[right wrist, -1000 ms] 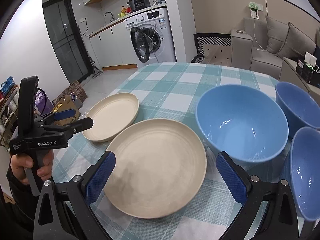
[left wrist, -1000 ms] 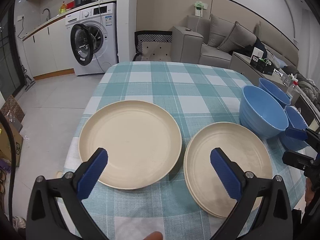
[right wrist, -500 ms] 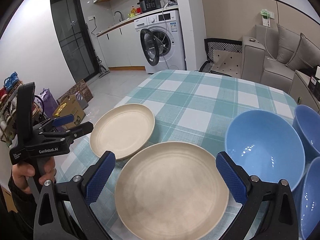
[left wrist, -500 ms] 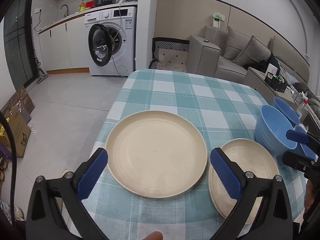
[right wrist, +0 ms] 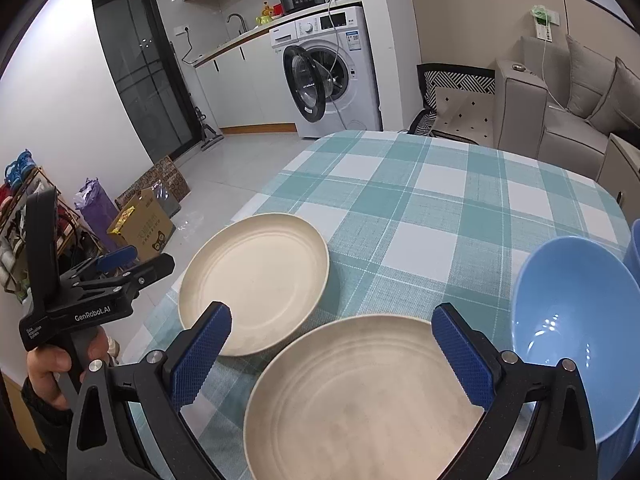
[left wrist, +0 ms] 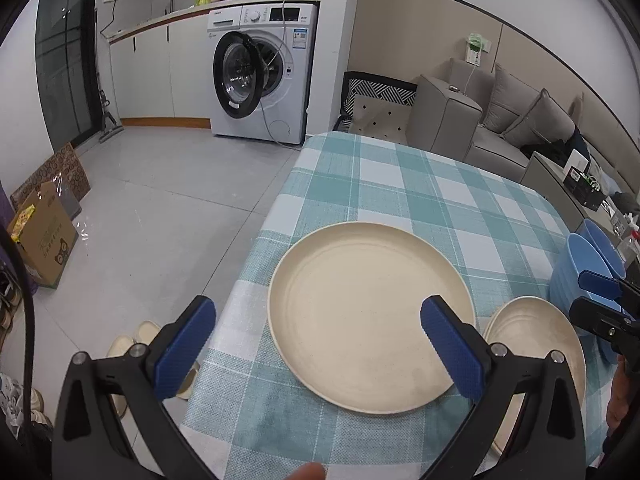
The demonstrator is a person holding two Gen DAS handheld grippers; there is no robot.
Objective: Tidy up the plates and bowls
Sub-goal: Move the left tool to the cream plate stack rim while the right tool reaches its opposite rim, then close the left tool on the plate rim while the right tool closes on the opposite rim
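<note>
Two cream plates are lying flat on the counter (left wrist: 400, 184), which is wearing a teal-and-white checked cloth. The larger-looking plate (left wrist: 370, 316) is sitting near the counter's left edge, close to the near left corner. The second plate (right wrist: 360, 400) is resting just beside it along the near edge, their rims nearly meeting; whether they are touching cannot be told.

The left gripper (left wrist: 316, 344) is hovering above the near left corner with its jaws spread wide and gripping nothing, its right blue pad (left wrist: 450, 346) overlapping the first plate's near rim in the left wrist view. The right gripper (right wrist: 332, 356) is hanging over the second plate, jaws likewise released and empty.

A blue bowl (right wrist: 576, 336) is standing upright just to the right of the second plate, toward the counter's right edge, and a second blue bowl (left wrist: 604, 246) is peeking out behind it. A washing machine (left wrist: 260, 76) with its door ajar is standing beyond the far edge.
</note>
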